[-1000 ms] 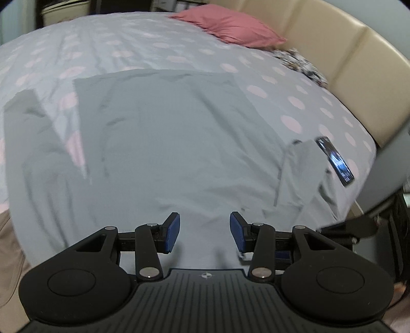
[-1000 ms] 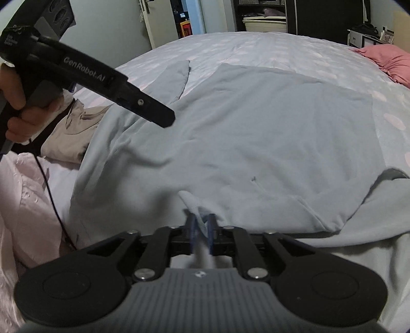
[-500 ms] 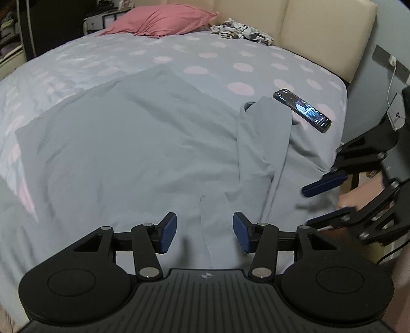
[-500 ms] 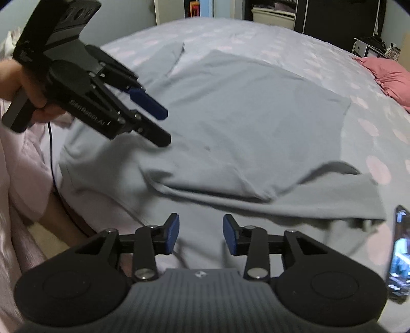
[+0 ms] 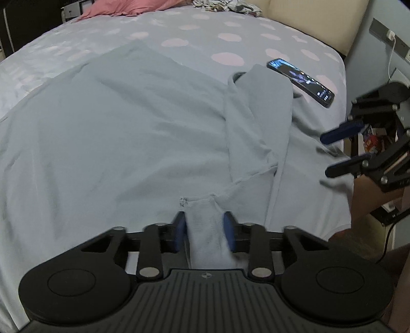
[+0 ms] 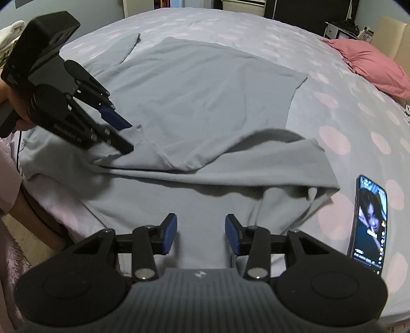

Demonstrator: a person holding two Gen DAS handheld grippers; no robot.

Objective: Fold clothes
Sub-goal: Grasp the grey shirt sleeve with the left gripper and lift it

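A grey long-sleeved shirt (image 5: 115,133) lies spread on the dotted bed, one sleeve (image 6: 256,158) folded across its near side. My left gripper (image 5: 203,228) is down at the shirt's near edge, and a bunched ridge of grey cloth fills the gap between its blue pads. In the right wrist view the left gripper (image 6: 128,137) shows the same pinch, its fingers either side of a fold. My right gripper (image 6: 201,237) is open, hovering over grey cloth near the bed's edge with nothing between its fingers. It also appears as the right gripper (image 5: 343,149) at the right of the left wrist view.
A lit phone (image 6: 369,217) lies on the bedcover just right of the sleeve end. A pink pillow (image 6: 371,66) and a beige headboard (image 5: 307,20) stand at the far end. A hand (image 6: 18,120) holds the left tool. The bed edge drops away at the left.
My right gripper let go of the cloth it pinched a second ago and drew back open. My left gripper swung round, came down on the shirt's edge and narrowed onto a ridge of cloth.
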